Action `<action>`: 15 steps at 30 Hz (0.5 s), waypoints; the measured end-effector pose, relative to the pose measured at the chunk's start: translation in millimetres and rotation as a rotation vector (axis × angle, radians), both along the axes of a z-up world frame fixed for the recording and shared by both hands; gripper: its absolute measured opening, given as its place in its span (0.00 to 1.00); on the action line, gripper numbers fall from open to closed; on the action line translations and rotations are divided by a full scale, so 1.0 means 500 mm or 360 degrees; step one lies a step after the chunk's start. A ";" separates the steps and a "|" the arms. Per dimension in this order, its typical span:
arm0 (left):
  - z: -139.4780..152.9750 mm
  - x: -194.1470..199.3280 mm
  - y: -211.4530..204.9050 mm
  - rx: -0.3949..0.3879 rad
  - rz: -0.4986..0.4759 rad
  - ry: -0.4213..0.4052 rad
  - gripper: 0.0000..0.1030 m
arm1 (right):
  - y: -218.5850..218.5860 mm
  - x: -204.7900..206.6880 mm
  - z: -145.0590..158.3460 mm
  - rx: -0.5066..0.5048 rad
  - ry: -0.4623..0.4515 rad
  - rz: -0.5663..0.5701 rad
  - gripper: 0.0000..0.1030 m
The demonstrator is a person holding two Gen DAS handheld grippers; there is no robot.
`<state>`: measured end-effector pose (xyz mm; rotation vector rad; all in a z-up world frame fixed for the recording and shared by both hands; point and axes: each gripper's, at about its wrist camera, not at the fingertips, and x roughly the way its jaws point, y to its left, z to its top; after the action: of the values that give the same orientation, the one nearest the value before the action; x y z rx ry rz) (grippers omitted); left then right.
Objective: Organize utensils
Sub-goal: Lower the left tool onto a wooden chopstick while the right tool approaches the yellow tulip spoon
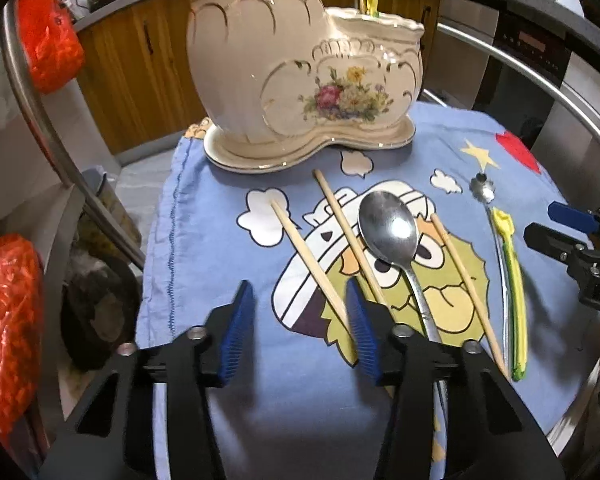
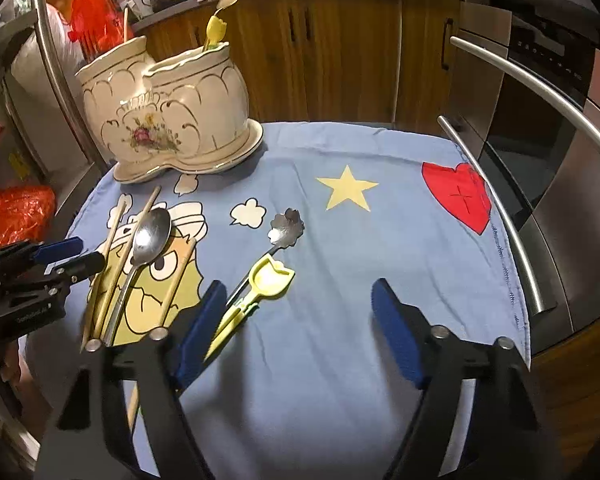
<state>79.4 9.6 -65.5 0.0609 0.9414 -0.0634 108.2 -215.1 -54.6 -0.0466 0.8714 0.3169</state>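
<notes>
A cream floral ceramic holder (image 1: 300, 68) (image 2: 168, 116) stands at the back of the blue cloth, with a fork with a yellow handle (image 2: 220, 16) upright in it. Three wooden chopsticks (image 1: 312, 268) (image 2: 114, 256), a large steel spoon (image 1: 388, 232) (image 2: 150, 240), a yellow scoop utensil (image 1: 512, 292) (image 2: 260, 284) and a small flower-headed spoon (image 1: 482, 190) (image 2: 286, 226) lie on the cloth. My left gripper (image 1: 300, 300) is open, low over the leftmost chopstick. My right gripper (image 2: 300, 300) is open and empty, just right of the yellow utensil.
The blue cartoon cloth (image 2: 340, 360) covers a small table. Steel appliance handles (image 2: 520, 92) curve at the right and another (image 1: 32, 120) at the left. Red plastic bags (image 1: 52, 40) hang at the left. Wooden cabinets (image 2: 340, 48) stand behind.
</notes>
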 end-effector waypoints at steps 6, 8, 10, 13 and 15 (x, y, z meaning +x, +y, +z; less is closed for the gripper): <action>-0.006 0.002 -0.013 0.0020 -0.0040 0.0005 0.36 | 0.005 -0.002 -0.001 0.0014 0.0033 0.0039 0.56; -0.009 0.002 -0.021 0.0048 -0.0056 -0.0004 0.34 | 0.009 -0.004 0.000 0.0018 0.0037 0.0054 0.55; -0.008 0.004 -0.025 0.0056 -0.0067 -0.0009 0.30 | 0.012 -0.007 0.000 0.0017 0.0039 0.0066 0.54; -0.008 0.007 -0.026 0.0065 -0.0073 -0.0017 0.26 | 0.014 -0.008 -0.002 0.0025 0.0052 0.0077 0.54; -0.009 0.008 -0.028 0.0069 -0.0086 -0.0025 0.15 | 0.015 -0.009 -0.003 0.0034 0.0062 0.0084 0.53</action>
<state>83.3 -4.2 -70.0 0.1270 0.9252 -0.0922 103.8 -207.5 -56.0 -0.0440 0.9066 0.3776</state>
